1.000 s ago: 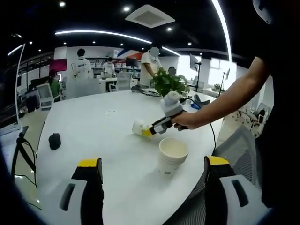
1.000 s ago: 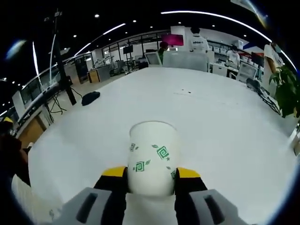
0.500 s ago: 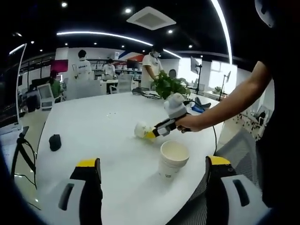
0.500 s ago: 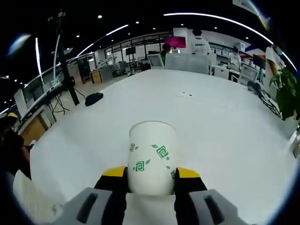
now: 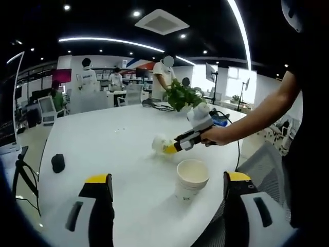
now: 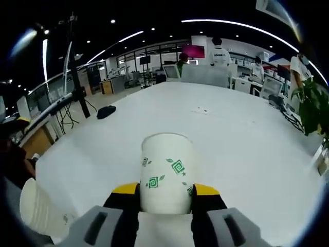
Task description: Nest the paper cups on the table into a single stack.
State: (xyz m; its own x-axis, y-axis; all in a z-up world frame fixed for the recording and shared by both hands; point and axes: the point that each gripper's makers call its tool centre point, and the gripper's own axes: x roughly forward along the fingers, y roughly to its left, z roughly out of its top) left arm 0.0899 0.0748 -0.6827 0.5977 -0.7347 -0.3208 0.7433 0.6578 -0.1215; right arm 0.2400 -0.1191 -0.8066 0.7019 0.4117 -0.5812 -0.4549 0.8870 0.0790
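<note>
Right gripper clamping green-patterned paper cup, no readable writing; left gripper jaws apart near table edge, behind the upright cup.

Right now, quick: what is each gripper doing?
Left gripper: open, holding nothing.
Right gripper: shut on the white paper cup with green square motifs.

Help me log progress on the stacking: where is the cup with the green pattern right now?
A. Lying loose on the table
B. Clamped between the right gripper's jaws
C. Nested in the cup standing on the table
B: the patterned cup sits clamped between the right gripper jaws, apart from the standing cup.
</note>
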